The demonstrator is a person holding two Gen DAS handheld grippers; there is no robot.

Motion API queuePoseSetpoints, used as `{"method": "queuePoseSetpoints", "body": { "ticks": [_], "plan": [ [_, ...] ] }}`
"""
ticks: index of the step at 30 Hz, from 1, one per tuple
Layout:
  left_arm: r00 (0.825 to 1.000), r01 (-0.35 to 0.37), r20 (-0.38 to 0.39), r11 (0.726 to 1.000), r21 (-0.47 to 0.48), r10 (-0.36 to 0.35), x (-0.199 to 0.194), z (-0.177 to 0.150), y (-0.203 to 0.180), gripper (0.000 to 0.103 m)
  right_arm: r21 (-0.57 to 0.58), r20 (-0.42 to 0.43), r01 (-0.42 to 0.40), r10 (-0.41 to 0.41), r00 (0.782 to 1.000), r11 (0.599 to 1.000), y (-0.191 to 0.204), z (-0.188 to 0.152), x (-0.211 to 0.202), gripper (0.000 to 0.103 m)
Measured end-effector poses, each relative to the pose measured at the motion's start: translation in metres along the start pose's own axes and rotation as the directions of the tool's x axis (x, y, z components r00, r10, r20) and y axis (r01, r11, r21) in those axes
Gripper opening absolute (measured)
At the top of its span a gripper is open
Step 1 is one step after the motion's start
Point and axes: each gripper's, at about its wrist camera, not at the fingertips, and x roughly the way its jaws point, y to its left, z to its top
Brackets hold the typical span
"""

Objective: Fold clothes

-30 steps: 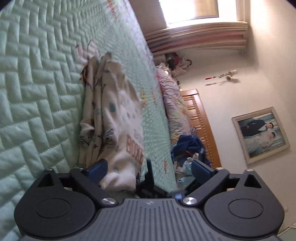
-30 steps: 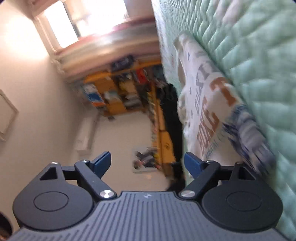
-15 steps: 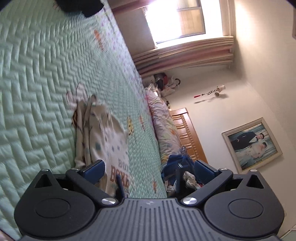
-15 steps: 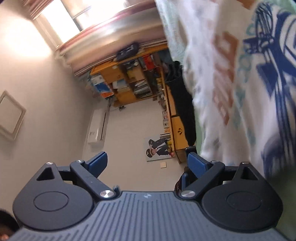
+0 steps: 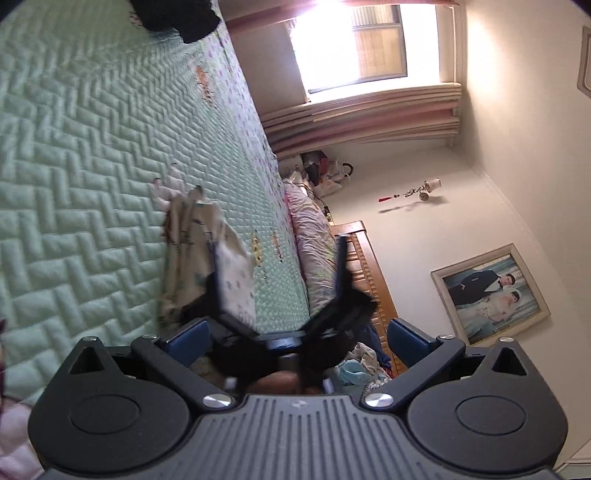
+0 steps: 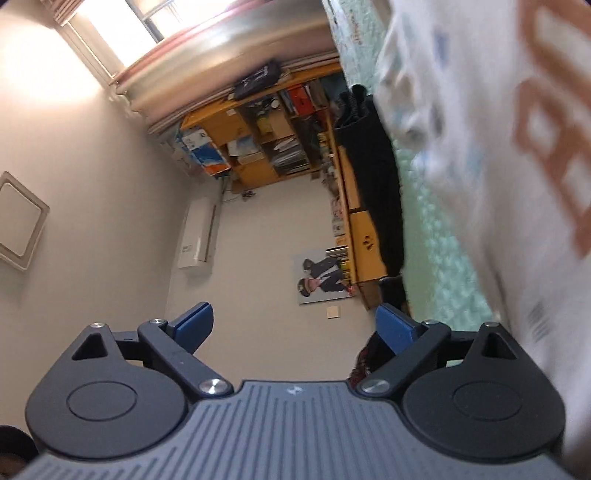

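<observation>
A cream printed garment (image 5: 192, 251) lies bunched lengthwise on the green quilted bed (image 5: 74, 166). My left gripper (image 5: 295, 338) stands open a little back from the garment's near end, with nothing gripped. The right gripper (image 5: 277, 258) shows in the left wrist view as a black shape between my left pads, its fingers (image 5: 218, 288) spread beside the garment, a hand (image 5: 277, 384) under it. In the right wrist view the garment (image 6: 498, 129), white with orange letters, fills the right side, blurred and close. My right gripper (image 6: 295, 325) is open, with only the room between its pads.
A black garment (image 5: 177, 14) lies at the far end of the bed. Pink bedding (image 5: 314, 236) and a wooden headboard (image 5: 369, 273) run along one side, with a clothes pile (image 5: 362, 362) near them. A dark cloth (image 6: 373, 166) hangs by the bed's edge before a bookshelf (image 6: 266, 129).
The left gripper has drawn back from the garment, which now looks smaller. The right gripper has come into the left wrist view. In the right view the garment has swung closer and the jaws have widened slightly.
</observation>
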Motion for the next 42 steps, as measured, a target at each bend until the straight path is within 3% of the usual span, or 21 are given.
{"method": "queuePoseSetpoints", "body": {
  "ticks": [4,7,9,11,14,17,20,23,26,28,31,33,35,38,42],
  "plan": [
    [1.0,0.02,0.0,1.0,-0.01,-0.02,0.0,-0.003,0.003,0.102,-0.122,0.028,-0.004,0.007,1.0,0.993,0.045,0.033,0.002,0.095],
    [0.999,0.034,-0.021,0.999,-0.013,-0.034,0.006,-0.006,0.003,0.102,-0.105,0.095,-0.017,0.027,0.995,0.994,0.053,0.068,0.005,0.095],
    [0.999,0.032,-0.044,0.999,-0.006,-0.032,0.012,-0.009,0.002,0.102,-0.052,0.146,-0.015,0.022,0.989,0.999,0.036,0.088,0.012,0.096],
    [0.998,0.026,-0.064,1.0,0.003,-0.026,0.018,-0.012,0.0,0.102,0.029,0.148,0.067,-0.071,0.986,0.997,0.008,0.096,0.026,0.096],
    [0.996,0.032,-0.088,0.999,0.005,-0.032,0.025,-0.014,0.002,0.102,-0.008,0.041,0.173,-0.173,0.984,0.985,0.003,0.095,0.053,0.096],
    [0.992,0.056,-0.116,0.998,0.0,-0.056,0.038,-0.018,0.002,0.102,-0.098,-0.019,0.12,-0.123,0.992,0.988,0.035,0.095,0.056,0.096],
    [0.984,0.082,-0.162,0.997,0.0,-0.081,0.063,-0.021,0.001,0.102,-0.149,0.028,0.102,-0.099,0.995,0.984,0.062,0.11,0.033,0.096],
    [0.973,0.08,-0.219,0.996,0.04,-0.07,0.098,-0.023,-0.003,0.102,-0.114,0.117,0.091,-0.078,0.99,0.989,0.068,0.135,0.003,0.096],
    [0.968,0.052,-0.248,0.997,0.059,-0.036,0.121,-0.022,0.001,0.102,-0.024,0.179,0.08,-0.074,0.981,0.997,0.042,0.146,-0.012,0.096],
    [0.969,0.034,-0.245,0.998,0.051,-0.02,0.127,-0.021,0.009,0.102,-0.002,0.134,0.116,-0.114,0.984,0.993,0.021,0.147,0.007,0.096],
    [0.972,-0.011,-0.235,0.999,0.038,0.02,0.127,-0.017,0.024,0.102,-0.079,0.045,0.164,-0.161,0.986,0.983,0.016,0.16,0.039,0.096],
    [0.973,-0.008,-0.23,1.0,0.014,0.011,0.123,-0.017,0.033,0.1,-0.102,0.056,0.172,-0.167,0.984,0.98,0.025,0.176,0.04,0.096],
    [0.974,0.004,-0.227,1.0,0.013,-0.001,0.121,-0.016,0.032,0.101,-0.092,0.088,0.117,-0.109,0.99,0.989,0.039,0.183,0.033,0.096],
    [0.976,0.049,-0.213,0.998,0.028,-0.042,0.118,-0.012,0.022,0.102,-0.124,0.071,0.018,-0.01,0.997,0.992,0.059,0.174,0.011,0.096],
    [0.978,0.09,-0.194,0.992,0.084,-0.073,0.132,0.006,0.003,0.102,-0.088,-0.002,0.026,-0.026,1.0,0.996,0.056,0.152,-0.005,0.1]
  ]
}}
